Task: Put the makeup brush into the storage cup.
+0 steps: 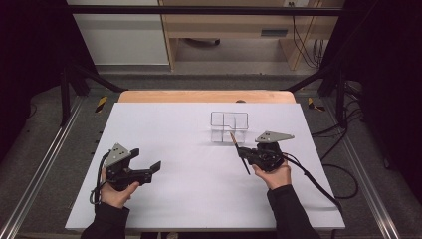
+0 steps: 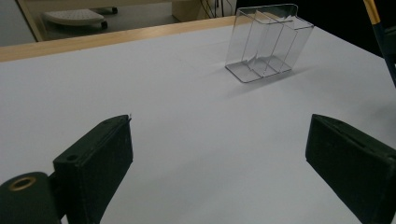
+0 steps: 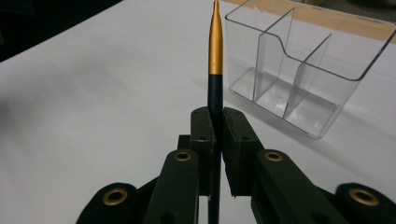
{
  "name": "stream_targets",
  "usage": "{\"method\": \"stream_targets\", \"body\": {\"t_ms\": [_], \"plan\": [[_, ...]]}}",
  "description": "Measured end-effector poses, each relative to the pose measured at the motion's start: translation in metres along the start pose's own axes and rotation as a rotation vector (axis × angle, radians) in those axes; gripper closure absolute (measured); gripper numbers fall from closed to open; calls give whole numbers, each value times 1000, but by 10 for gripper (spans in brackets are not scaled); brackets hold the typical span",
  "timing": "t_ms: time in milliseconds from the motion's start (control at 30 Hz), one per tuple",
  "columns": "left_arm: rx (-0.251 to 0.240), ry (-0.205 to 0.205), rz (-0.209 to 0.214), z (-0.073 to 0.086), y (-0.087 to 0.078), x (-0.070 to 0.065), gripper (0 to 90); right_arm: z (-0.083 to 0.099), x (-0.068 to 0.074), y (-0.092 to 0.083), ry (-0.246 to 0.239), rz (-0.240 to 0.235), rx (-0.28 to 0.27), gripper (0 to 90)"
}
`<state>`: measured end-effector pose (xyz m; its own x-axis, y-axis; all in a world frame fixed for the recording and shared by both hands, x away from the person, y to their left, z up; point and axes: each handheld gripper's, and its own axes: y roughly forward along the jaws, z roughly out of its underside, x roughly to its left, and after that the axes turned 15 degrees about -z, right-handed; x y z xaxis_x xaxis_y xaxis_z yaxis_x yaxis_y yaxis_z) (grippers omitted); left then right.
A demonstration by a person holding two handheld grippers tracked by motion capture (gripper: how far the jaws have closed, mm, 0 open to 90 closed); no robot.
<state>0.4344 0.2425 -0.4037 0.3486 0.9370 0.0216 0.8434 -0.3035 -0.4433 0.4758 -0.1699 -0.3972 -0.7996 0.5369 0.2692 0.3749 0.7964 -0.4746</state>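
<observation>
A clear plastic organizer (image 1: 229,126) with several compartments stands empty on the white table (image 1: 189,149), right of centre toward the back. My right gripper (image 1: 245,154) is shut on a dark pen (image 1: 239,153) with a gold tapered end, just in front of the organizer. In the right gripper view the pen (image 3: 215,60) rises upright from between the pads (image 3: 203,130), with the organizer (image 3: 303,70) close on its right. My left gripper (image 1: 152,169) rests at the front left, held by a hand, jaws wide apart and empty. The left gripper view shows the organizer (image 2: 266,42) far ahead.
A wooden strip (image 1: 206,96) borders the table's far side. Metal frame rails (image 1: 40,164) run along both sides, and black cables (image 1: 323,184) trail off at the right. Behind the table stand wooden furniture and a white panel.
</observation>
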Motion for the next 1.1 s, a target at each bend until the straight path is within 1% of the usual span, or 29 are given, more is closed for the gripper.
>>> {"method": "stream_targets", "body": {"t_ms": [167, 267, 433, 567, 667, 800, 933, 1100], "plan": [[-11, -16, 13, -3, 1, -5, 66, 0, 2, -1, -10, -12, -35, 837], [-17, -24, 24, -6, 2, -9, 68, -1, 4, -2, -12, -27, -57, 836], [-30, -33, 36, -14, 5, -16, 72, -4, 9, -3, -27, -35, -72, 837], [-43, -30, 46, -21, 6, -22, 76, -8, 11, -5, -38, -44, -91, 836], [-57, -26, 55, -26, 5, -26, 76, -10, 14, -6, -45, -49, -99, 837], [-75, -48, 71, -32, 6, -29, 79, -12, 16, -6, -52, -47, -112, 837], [-89, -62, 77, -37, 8, -33, 80, -12, 17, -5, -53, -55, -123, 837], [-108, -71, 90, -44, 10, -39, 86, -10, 18, -2, -53, -62, -121, 837]]}}
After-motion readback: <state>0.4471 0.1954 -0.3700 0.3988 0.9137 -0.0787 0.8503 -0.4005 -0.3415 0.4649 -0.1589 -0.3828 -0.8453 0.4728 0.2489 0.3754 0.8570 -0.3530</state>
